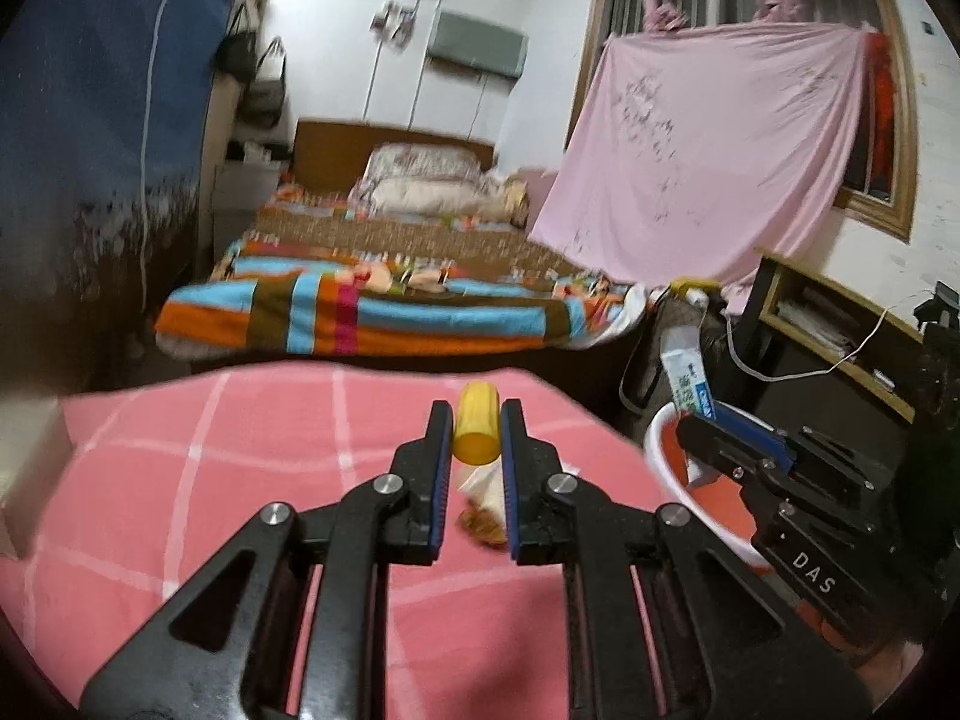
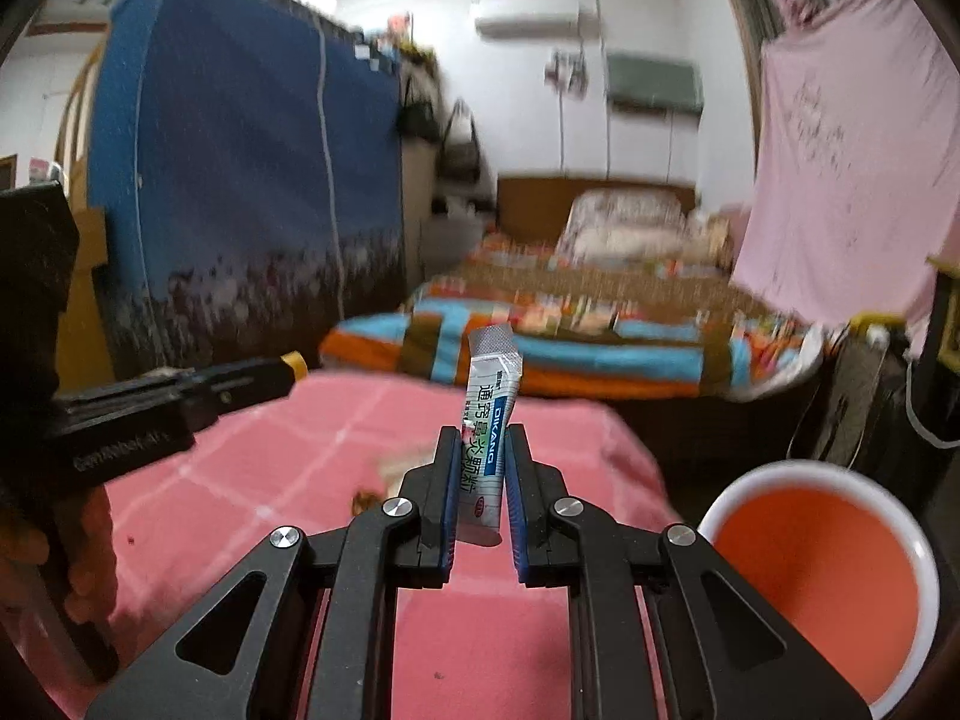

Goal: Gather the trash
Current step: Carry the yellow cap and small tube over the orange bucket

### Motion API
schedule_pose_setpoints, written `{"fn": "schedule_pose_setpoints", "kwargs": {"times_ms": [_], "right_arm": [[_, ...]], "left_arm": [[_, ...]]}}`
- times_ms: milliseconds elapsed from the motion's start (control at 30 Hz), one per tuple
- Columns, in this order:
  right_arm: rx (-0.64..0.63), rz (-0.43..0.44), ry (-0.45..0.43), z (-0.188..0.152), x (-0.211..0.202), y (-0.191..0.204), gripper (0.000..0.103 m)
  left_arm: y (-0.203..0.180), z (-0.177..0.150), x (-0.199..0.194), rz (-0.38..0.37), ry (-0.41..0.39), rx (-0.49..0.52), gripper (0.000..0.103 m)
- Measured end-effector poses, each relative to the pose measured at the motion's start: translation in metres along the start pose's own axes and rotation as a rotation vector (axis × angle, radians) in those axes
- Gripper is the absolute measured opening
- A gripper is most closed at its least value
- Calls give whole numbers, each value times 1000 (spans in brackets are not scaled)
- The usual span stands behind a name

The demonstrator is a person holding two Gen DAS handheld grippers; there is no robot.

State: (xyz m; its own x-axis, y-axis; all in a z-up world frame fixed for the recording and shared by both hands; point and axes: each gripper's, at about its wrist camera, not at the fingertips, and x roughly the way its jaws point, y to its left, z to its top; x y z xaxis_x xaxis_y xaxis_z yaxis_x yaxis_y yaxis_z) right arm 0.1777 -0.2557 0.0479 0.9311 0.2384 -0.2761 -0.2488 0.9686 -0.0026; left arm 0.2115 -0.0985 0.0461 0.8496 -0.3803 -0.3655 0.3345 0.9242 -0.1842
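Note:
My left gripper (image 1: 475, 427) is shut on a small yellow cylinder (image 1: 477, 423) and holds it above the pink checked table (image 1: 240, 480). A crumpled wrapper with brown scraps (image 1: 483, 507) lies on the table below its fingers. My right gripper (image 2: 483, 450) is shut on a white and blue medicine sachet (image 2: 486, 438) that stands upright between its fingers. In the left wrist view the right gripper (image 1: 708, 426) holds the sachet (image 1: 687, 381) over the white-rimmed orange bin (image 1: 666, 468). The bin (image 2: 822, 570) sits at the table's right edge.
The left gripper (image 2: 180, 402) shows at the left of the right wrist view with the yellow cylinder (image 2: 295, 363) at its tip. A bed with a striped blanket (image 1: 372, 312) lies beyond the table. A dark desk (image 1: 828, 324) stands at the right.

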Motion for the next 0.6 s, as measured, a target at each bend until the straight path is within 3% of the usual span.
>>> {"fn": "schedule_pose_setpoints", "kwargs": {"times_ms": [167,300,600], "right_arm": [[18,-60,-177,8,-26,-16,12],[56,-116,-268,9,-43,-33,12],[140,-240,-312,4,-60,-75,12]], "left_arm": [[-23,9,-7,-33,-88,48,0],[-48,15,-8,-72,-150,108,0],[-104,14,6,-198,-171,229,0]]}}
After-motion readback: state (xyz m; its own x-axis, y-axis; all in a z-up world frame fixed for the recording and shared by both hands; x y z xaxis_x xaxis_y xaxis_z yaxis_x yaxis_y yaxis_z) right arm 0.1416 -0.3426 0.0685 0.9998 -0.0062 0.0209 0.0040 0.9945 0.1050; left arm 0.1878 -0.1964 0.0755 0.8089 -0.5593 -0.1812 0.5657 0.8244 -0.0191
